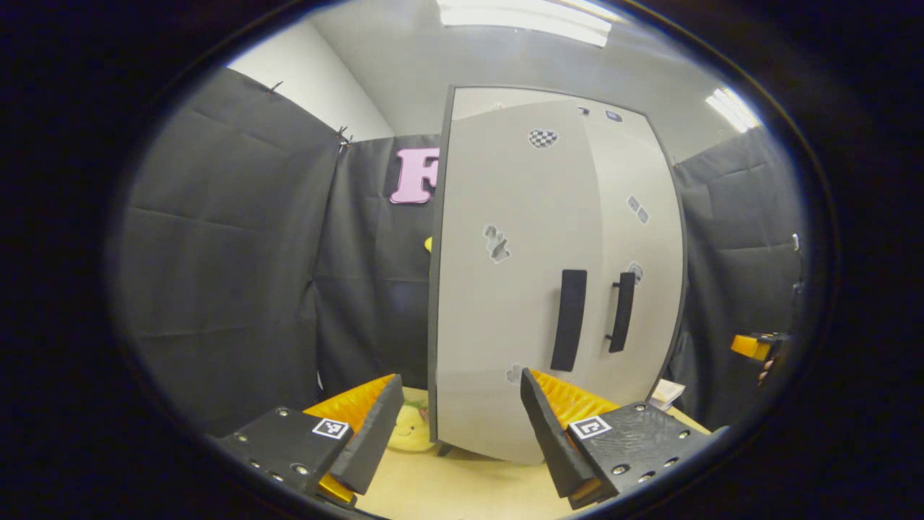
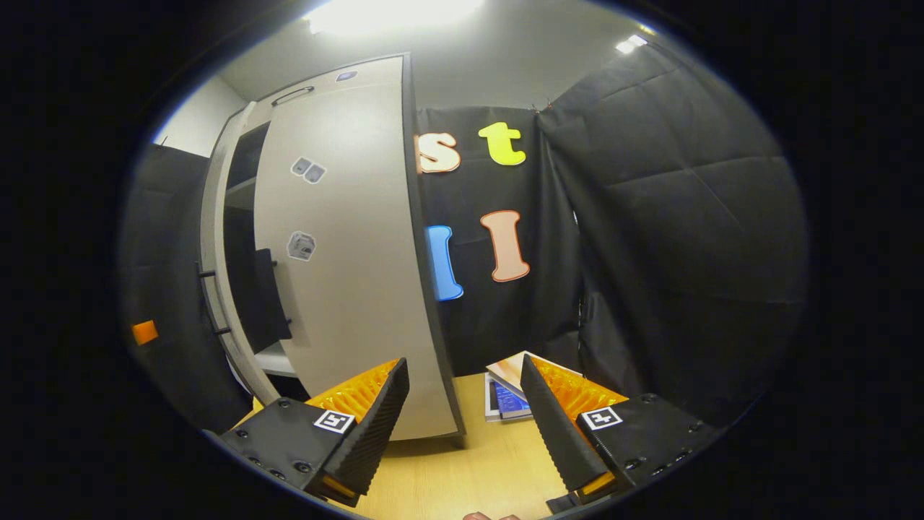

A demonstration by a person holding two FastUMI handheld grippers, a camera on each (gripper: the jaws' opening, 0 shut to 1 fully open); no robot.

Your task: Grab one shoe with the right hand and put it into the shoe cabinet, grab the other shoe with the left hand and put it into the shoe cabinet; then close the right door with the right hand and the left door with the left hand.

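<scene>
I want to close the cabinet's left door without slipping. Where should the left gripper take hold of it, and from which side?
Take the vertical black handle near the left door's right edge, coming straight from the front with the left gripper's open fingers on either side. It is a tall, narrow bar; the panel is otherwise flat.

Right gripper (image 2: 462, 419) jaws apart — right door (image 2: 354, 253) shut, left door (image 2: 220, 267) ajar

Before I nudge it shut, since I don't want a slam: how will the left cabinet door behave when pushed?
The left door looks like a thin flat rigid panel, so it probably swings easily without flexing. With its handle on the free edge, it likely needs little force. The cabinet's small feet suggest it might shift.
</scene>
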